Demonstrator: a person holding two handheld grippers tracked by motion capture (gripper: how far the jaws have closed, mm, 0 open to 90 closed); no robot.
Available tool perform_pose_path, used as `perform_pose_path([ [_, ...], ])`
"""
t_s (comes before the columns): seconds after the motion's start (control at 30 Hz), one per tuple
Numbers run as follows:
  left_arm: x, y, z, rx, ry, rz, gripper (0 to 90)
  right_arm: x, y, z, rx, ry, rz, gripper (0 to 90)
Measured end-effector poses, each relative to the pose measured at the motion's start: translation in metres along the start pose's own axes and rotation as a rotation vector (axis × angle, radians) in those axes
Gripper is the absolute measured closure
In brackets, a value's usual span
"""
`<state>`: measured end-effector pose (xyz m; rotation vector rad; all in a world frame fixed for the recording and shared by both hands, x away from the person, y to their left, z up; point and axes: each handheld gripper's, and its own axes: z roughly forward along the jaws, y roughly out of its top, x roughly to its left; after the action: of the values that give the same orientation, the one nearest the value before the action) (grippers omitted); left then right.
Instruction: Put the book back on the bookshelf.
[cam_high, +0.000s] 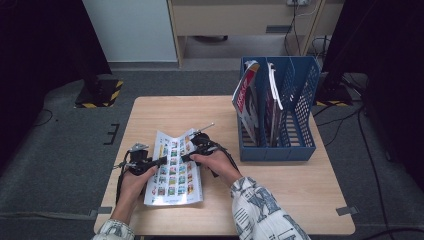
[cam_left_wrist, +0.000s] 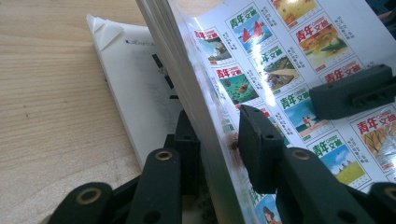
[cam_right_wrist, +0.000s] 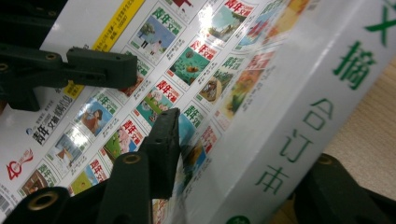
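Observation:
A thick magazine-style book lies on the wooden table, its glossy cover printed with rows of small pictures. My left gripper reaches in from the book's left edge. In the left gripper view the block of pages rises off a white bottom page, and my left gripper is shut on that block, one jaw under and one on the cover. My right gripper comes from the right. My right gripper is shut across the white spine, which bears green characters.
A blue perforated file holder stands at the table's right back, with a few upright magazines leaning in it. Bare wood lies in front of the holder and along the table's far left. Dark stands and cables sit on the grey floor around.

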<state>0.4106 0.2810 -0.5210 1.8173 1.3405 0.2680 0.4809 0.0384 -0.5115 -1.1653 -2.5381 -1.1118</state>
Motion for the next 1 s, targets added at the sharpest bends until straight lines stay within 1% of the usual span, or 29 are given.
perform_pose_path([
  [0.03,0.000,0.000,0.000,0.000,-0.002,-0.003,68.9,0.000,0.001,0.000,0.016,0.001,-0.010,50.9],
  [0.1,0.000,0.000,0.000,-0.003,-0.003,-0.004,68.9,0.001,0.001,0.001,0.020,-0.001,-0.013,50.1],
  [0.13,0.000,0.000,0.000,-0.003,-0.003,0.002,68.9,0.001,0.001,0.001,0.021,0.000,-0.008,50.8],
  [0.17,0.001,0.000,0.000,-0.003,-0.005,0.004,68.9,0.001,0.001,0.001,0.020,-0.005,-0.012,53.8],
  [0.2,0.001,0.000,-0.001,-0.004,-0.009,0.004,68.6,0.001,0.001,0.000,0.017,-0.001,-0.007,55.1],
  [0.27,0.003,0.000,-0.002,0.001,-0.017,-0.003,67.6,0.002,0.002,-0.001,0.000,0.000,-0.017,57.8],
  [0.37,0.007,-0.001,-0.006,-0.002,-0.039,-0.026,64.7,0.004,0.002,-0.003,-0.028,0.000,-0.042,60.0],
  [0.4,0.008,-0.002,-0.007,-0.003,-0.047,-0.030,64.1,0.005,0.002,-0.004,-0.034,0.003,-0.036,60.6],
  [0.47,0.010,-0.002,-0.010,0.003,-0.058,-0.031,63.2,0.007,0.003,-0.005,-0.043,0.006,-0.048,61.3],
  [0.5,0.010,-0.001,-0.011,0.003,-0.061,-0.031,62.9,0.008,0.003,-0.006,-0.045,0.008,-0.043,61.6],
  [0.6,0.010,-0.002,-0.014,0.002,-0.072,-0.030,62.1,0.010,0.005,-0.009,-0.050,0.012,-0.061,62.4],
  [0.73,0.012,-0.002,-0.017,0.002,-0.103,-0.026,61.1,0.013,0.007,-0.013,-0.062,0.002,-0.087,63.4],
  [0.83,0.009,0.002,-0.017,0.006,-0.095,-0.002,62.9,0.015,0.010,-0.016,-0.068,-0.013,-0.102,63.8],
  [0.87,0.008,0.003,-0.018,0.001,-0.091,0.005,64.3,0.015,0.011,-0.017,-0.069,-0.018,-0.110,63.8],
  [0.9,0.007,0.005,-0.018,-0.008,-0.093,0.002,66.4,0.015,0.012,-0.018,-0.071,-0.021,-0.116,63.8],
  [1.0,0.007,0.009,-0.016,-0.026,-0.084,0.016,68.2,0.013,0.016,-0.021,-0.086,-0.031,-0.129,64.0],
])
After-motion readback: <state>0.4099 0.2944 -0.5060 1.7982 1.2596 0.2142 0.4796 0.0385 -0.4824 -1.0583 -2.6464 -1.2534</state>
